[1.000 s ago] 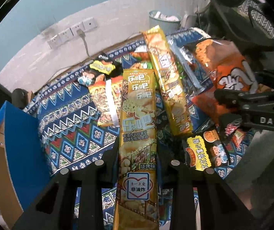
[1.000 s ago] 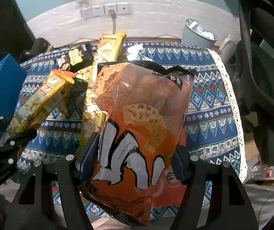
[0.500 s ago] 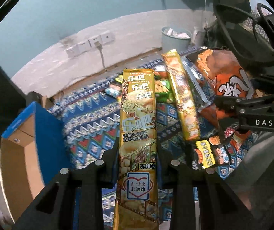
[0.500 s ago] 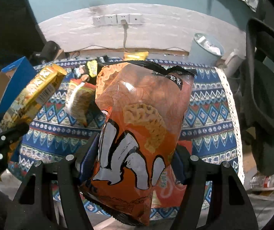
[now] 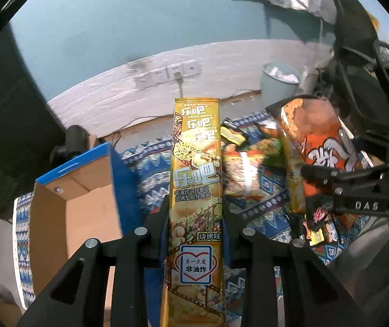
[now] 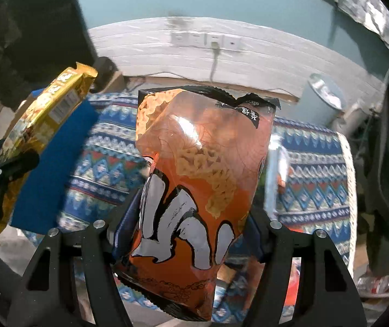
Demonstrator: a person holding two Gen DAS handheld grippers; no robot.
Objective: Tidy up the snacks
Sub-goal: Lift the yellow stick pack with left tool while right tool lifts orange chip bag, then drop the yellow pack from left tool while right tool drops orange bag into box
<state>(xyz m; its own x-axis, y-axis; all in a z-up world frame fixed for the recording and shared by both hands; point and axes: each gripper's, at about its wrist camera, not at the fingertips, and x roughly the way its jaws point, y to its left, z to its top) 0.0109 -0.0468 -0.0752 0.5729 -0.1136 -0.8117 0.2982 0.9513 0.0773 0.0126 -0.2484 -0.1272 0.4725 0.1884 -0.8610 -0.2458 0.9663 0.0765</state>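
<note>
Both cams are fisheyes sitting right behind their own gripper's fingers, looking forward and a bit down across the patterned tablecloth toward the white wall strip with the sockets, so each gripper's held pack fills the lower middle of its frame super close up. The left wrist view has the long yellow snack pack dead center and catches the right gripper with the orange chip bag at its right edge. The right wrist view has that bag up close and the left gripper at its left edge, and both share the blue cardboard box, the sockets and the grey bin.
</note>
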